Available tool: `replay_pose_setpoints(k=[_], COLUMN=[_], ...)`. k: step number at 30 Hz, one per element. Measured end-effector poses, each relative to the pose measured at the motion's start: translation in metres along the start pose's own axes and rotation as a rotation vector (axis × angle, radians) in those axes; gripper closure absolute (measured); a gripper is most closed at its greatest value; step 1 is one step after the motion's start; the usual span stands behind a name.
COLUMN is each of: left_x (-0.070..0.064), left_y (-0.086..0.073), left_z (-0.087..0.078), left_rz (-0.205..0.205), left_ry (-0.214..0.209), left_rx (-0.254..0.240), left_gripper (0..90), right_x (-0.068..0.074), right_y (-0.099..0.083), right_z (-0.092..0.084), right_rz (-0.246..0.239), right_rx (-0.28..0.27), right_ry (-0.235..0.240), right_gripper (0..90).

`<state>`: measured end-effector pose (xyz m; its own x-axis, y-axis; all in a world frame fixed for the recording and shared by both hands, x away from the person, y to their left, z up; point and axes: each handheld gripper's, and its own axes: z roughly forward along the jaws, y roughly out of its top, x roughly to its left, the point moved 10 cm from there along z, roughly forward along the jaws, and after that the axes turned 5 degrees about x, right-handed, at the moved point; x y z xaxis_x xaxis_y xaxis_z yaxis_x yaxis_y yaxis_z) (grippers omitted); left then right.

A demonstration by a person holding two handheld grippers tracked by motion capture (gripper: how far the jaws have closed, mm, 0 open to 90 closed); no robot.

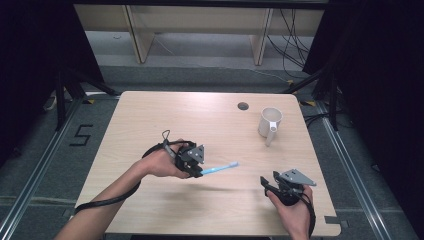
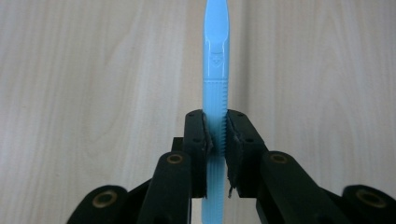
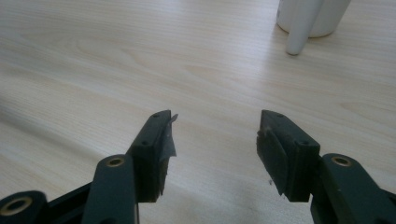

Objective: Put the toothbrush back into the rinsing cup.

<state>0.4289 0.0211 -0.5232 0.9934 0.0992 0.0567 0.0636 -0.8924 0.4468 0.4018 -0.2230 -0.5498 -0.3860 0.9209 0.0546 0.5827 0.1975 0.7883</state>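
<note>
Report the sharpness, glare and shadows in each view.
High view: soft overall, a faint shadow on the table under the blue toothbrush. Left gripper view: toothbrush handle sharp with a glossy highlight. Right gripper view: jaws fairly sharp, white mug slightly soft, pale sheen on the wood.

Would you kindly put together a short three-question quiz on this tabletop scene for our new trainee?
1. What does the left gripper hold?
2. True or false: the right gripper has something between its jaws.
3. The white mug stands: A) at the table's far right, B) at its near left.

Key: 1. A light blue toothbrush, clamped by its ribbed handle. 2. False; its jaws are open and empty. 3. A.
</note>
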Motion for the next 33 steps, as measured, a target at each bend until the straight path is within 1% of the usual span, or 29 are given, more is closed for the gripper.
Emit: replay_pose_setpoints(k=[3,5,6,7,8,9,10,12,13,14,15,16,17,18,19,20,21,22,23,24,25,26,27,28,29,30,31,32,33], left_x=[0.003,0.003,0.003,0.004,0.004,0.005,0.005,0.004,0.004,0.004,0.004,0.003,0.003,0.003,0.003,0.003,0.003,0.003,0.003,0.004,0.004,0.003,0.003,0.003,0.002,0.002,0.003,0.004,0.004], left_y=[0.002,0.005,0.005,0.005,0.005,0.005,0.005,0.005,0.005,0.005,0.004,0.005,0.005,0.005,0.005,0.005,0.005,0.006,0.007,0.007,0.007,0.007,0.007,0.007,0.006,0.006,0.004,0.003,0.003], left_z=[-0.001,-0.001,-0.001,-0.003,-0.003,-0.003,-0.003,-0.004,-0.004,-0.004,-0.004,-0.003,-0.003,-0.004,-0.004,-0.004,-0.004,-0.006,-0.006,-0.007,-0.007,-0.008,-0.008,-0.009,-0.008,-0.008,-0.007,-0.007,-0.007], left_rz=[-0.012,-0.027,-0.027,-0.021,-0.021,-0.018,-0.018,-0.023,-0.034,-0.034,-0.046,-0.059,-0.068,-0.070,-0.077,-0.077,-0.083,-0.093,-0.107,-0.104,-0.104,-0.127,-0.127,-0.129,-0.143,-0.143,-0.162,-0.169,-0.187], left_ry=[0.021,0.023,0.023,0.035,0.035,0.043,0.043,0.041,0.030,0.030,0.027,0.019,0.020,0.016,0.021,0.021,0.027,0.034,0.040,0.054,0.054,0.066,0.066,0.070,0.072,0.072,0.073,0.085,0.082], left_rx=[-0.045,-0.087,-0.087,-0.113,-0.113,-0.129,-0.129,-0.147,-0.173,-0.173,-0.199,-0.215,-0.232,-0.242,-0.258,-0.258,-0.275,-0.305,-0.329,-0.348,-0.348,-0.385,-0.385,-0.398,-0.417,-0.417,-0.433,-0.441,-0.450], left_gripper=[78.5,78.5,78.5,78.5,78.4,78.5,78.5,78.5,78.5,78.5,78.5,78.5,78.5,78.5,78.5,78.5,78.5,78.5,78.5,78.4,78.5,78.5,78.5,78.5,78.5,78.5,78.5,78.5,78.5], right_x=[0.000,-0.001,-0.001,0.001,0.001,0.003,0.003,0.001,0.006,0.006,0.004,0.004,0.004,0.004,0.004,0.005,0.005,0.005,0.006,0.006,0.006,0.008,0.008,0.009,0.004,0.004,0.006,0.010,0.007], right_y=[0.000,-0.001,-0.001,0.000,0.000,-0.001,-0.001,0.000,-0.002,-0.002,-0.001,-0.001,0.000,0.000,0.000,0.000,0.000,0.000,0.000,-0.001,-0.001,-0.001,-0.001,-0.001,0.001,0.001,0.001,0.000,0.000], right_z=[0.000,-0.001,-0.001,0.000,0.000,0.000,0.000,0.000,0.000,0.000,0.001,0.001,0.002,0.002,0.002,0.002,0.002,0.001,0.002,0.000,0.000,0.000,0.000,0.000,0.001,0.001,0.002,0.002,0.002], right_rz=[0.001,-0.005,-0.005,0.002,0.002,0.019,0.019,0.002,0.048,0.048,0.018,0.018,0.018,0.012,0.011,0.014,0.014,0.008,0.008,0.022,0.022,0.029,0.029,0.036,-0.014,-0.014,-0.009,0.030,-0.003], right_rx=[-0.005,0.011,0.011,0.003,0.003,0.013,0.013,0.004,0.019,0.019,0.008,0.008,-0.005,-0.007,-0.008,-0.009,-0.009,0.001,-0.009,0.009,0.009,0.008,0.008,0.011,-0.003,-0.003,-0.012,-0.008,-0.001], right_ry=[0.003,-0.007,-0.007,0.005,0.005,0.018,0.018,0.003,0.014,0.014,0.018,0.015,0.025,0.022,0.024,0.027,0.027,0.018,0.027,0.012,0.012,0.018,0.018,0.022,0.008,0.008,0.014,0.028,0.016], right_gripper=[46.0,46.0,46.0,45.9,45.9,45.9,45.9,45.8,45.7,45.7,45.6,45.5,45.5,45.5,45.5,45.5,45.5,45.5,45.4,45.3,45.3,45.1,45.1,45.0,44.8,44.8,44.5,44.5,44.4])
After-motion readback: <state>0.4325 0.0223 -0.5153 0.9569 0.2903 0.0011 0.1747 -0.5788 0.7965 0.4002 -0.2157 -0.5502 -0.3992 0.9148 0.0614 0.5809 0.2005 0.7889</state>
